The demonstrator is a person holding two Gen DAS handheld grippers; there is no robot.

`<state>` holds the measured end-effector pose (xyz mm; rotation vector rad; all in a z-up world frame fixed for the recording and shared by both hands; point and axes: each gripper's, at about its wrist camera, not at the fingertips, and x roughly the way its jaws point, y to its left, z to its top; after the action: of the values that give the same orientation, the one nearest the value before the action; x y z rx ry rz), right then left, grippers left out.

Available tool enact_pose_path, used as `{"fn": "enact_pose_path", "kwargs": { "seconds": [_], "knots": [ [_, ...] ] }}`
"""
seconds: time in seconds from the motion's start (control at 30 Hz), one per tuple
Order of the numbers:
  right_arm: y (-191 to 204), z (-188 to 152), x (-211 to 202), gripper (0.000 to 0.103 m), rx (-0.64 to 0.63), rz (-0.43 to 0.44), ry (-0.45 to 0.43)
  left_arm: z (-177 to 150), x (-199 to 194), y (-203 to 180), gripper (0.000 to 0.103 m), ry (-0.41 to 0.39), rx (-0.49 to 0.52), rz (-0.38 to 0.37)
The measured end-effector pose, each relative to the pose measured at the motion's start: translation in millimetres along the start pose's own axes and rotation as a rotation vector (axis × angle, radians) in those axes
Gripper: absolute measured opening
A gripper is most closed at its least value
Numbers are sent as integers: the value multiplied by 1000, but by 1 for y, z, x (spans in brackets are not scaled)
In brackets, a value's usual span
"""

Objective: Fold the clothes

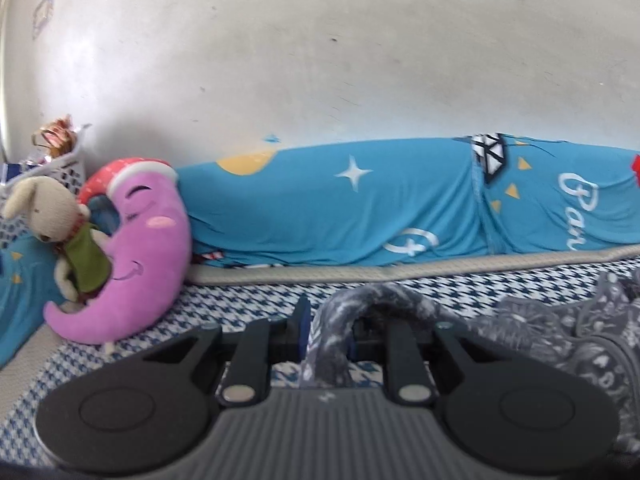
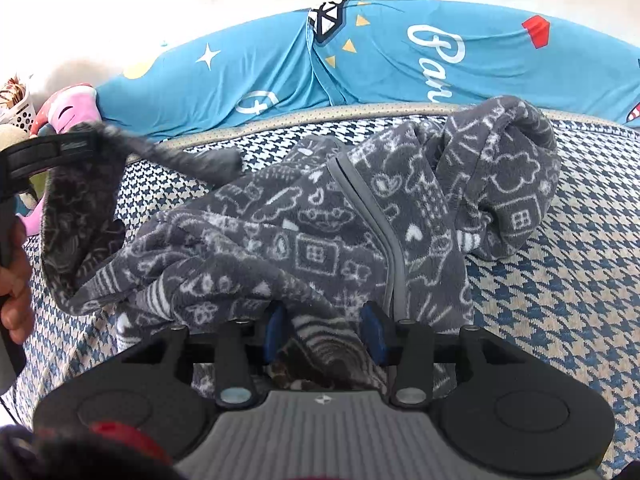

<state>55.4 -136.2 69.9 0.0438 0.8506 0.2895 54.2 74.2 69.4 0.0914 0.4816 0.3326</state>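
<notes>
While the grey doodle-print fleece jacket (image 2: 320,232) lies crumpled, unfolded, left gripper (image 1: 326,336) pinches its left edge; right gripper (image 2: 324,332) clamps its near hem.

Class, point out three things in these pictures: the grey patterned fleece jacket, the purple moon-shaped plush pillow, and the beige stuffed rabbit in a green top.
Grey patterned fleece jacket (image 2: 320,248): right wrist view, on its front panel beside the zip.
Purple moon-shaped plush pillow (image 1: 148,240): left wrist view, on its face.
Beige stuffed rabbit (image 1: 48,216): left wrist view, on its head.

A purple moon pillow (image 1: 140,248) leans beside a blue printed sheet (image 1: 340,208).
</notes>
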Motion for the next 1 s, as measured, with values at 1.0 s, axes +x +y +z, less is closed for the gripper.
{"fn": "enact_pose_path", "kwargs": {
  "seconds": [1.0],
  "knots": [
    [64, -13, -19, 60, -365, 219, -275, 1, -2, 69, 19, -71, -6, 235]
  ]
}}
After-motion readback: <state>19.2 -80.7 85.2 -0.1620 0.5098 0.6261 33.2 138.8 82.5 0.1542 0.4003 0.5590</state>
